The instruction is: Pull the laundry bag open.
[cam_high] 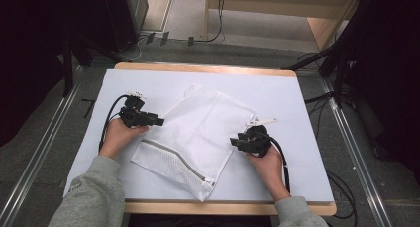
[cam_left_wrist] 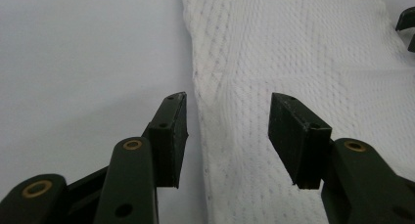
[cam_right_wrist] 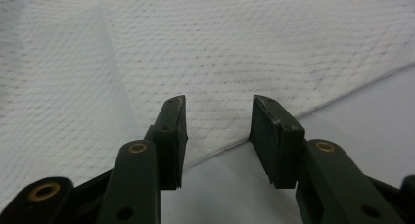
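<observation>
White woven-mesh cloth bag (cam_high: 198, 133), matt; smooth white table cover (cam_high: 292, 95); wooden table edge (cam_high: 198, 67).

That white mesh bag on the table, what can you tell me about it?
The white mesh bag looks like a woven net laundry pouch, lying flat and slantwise on the white table cover. A grey zipper runs near its lower edge, and a small tag sticks out by its right corner. Nothing grips it: both grippers sit open at its side edges.

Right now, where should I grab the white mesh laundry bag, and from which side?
Pinch the mesh laundry bag at its long side edges, one gripper from each side. It lies flat, so only the edges give the fingers something thin to close on.
</observation>
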### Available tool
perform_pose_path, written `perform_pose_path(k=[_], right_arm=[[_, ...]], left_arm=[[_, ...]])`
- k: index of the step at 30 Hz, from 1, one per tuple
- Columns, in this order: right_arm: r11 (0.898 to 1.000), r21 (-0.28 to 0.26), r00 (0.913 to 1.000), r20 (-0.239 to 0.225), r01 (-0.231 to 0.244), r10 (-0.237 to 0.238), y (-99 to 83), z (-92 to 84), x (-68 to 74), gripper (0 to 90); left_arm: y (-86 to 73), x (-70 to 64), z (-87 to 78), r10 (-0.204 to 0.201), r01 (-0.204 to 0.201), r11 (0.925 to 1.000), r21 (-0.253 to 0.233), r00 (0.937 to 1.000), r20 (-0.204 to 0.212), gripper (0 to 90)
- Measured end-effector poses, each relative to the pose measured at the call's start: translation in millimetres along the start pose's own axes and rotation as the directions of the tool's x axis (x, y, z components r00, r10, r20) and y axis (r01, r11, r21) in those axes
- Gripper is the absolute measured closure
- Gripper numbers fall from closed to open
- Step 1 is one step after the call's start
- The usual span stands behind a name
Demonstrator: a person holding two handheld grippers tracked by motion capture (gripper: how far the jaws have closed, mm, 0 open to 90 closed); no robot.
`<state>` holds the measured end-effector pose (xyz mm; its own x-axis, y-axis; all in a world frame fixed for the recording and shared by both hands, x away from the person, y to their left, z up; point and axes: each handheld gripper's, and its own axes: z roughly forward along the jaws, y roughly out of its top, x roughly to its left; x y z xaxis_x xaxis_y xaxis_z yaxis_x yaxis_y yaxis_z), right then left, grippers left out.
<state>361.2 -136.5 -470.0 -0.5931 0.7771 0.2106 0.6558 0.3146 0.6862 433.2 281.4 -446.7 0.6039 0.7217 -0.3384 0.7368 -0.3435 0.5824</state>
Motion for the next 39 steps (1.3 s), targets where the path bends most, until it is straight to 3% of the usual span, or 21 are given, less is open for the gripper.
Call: perform_pose_path(k=[8, 14, 20, 23, 24, 25, 27, 33, 39], right_arm=[[1.0, -0.011, 0.9995, 0.033, 0.0, 0.0, -3.3, 1.3, -1.5, 56.1], [1.0, -0.016, 0.9987, 0.05, 0.003, -0.002, -3.9, 4.0, 4.3, 54.1], [0.997, -0.003, 0.9886, 0.13, 0.078, -0.076, -3.5, 7.4, 13.3, 65.2], [0.997, -0.006, 0.989, 0.13, 0.073, -0.072, -2.9, 7.1, 11.6, 74.8], [0.997, -0.004, 0.9904, 0.12, 0.071, -0.07, -2.7, 6.6, 10.1, 81.4], [0.998, -0.005, 0.9934, 0.096, 0.064, -0.063, -2.5, 6.7, 8.9, 84.0], [0.998, -0.001, 0.9936, 0.091, 0.067, -0.067, -1.7, 7.1, 8.8, 88.5], [0.999, 0.022, 0.998, 0.053, 0.034, -0.035, 2.5, 6.4, 3.3, 90.0], [1.0, 0.018, 0.9981, 0.06, 0.015, -0.016, 7.3, 2.8, -6.4, 90.0]], left_arm=[[-0.3, 5.3, 7.2, -0.011, 0.011, 0.9998, -0.014, 0.9999, 0.009, 52.7], [0.4, 0.5, 12.7, 0.007, -0.007, 0.9999, 0.008, 0.9996, 0.028, 68.9], [0.0, -1.8, 16.5, 0.005, -0.006, 0.9995, 0.03, 0.9994, 0.033, 86.9], [0.1, -2.5, 16.8, 0.001, -0.002, 0.9995, 0.033, 0.9994, 0.035, 89.7], [0.1, -2.6, 16.9, 0.001, -0.002, 0.9995, 0.033, 0.9994, 0.036, 89.8], [0.1, -2.7, 16.9, -0.004, 0.003, 0.9995, 0.033, 0.9993, 0.036, 89.9], [-0.2, -2.5, 16.6, -0.01, 0.009, 0.9993, 0.036, 0.9989, 0.046, 90.0], [-1.1, -1.8, 13.5, -0.017, 0.015, 0.9995, 0.029, 0.9982, 0.058, 90.0], [-2.9, -2.2, 11.1, -0.033, 0.033, 0.9994, 0.014, 0.9977, 0.059, 90.0]])
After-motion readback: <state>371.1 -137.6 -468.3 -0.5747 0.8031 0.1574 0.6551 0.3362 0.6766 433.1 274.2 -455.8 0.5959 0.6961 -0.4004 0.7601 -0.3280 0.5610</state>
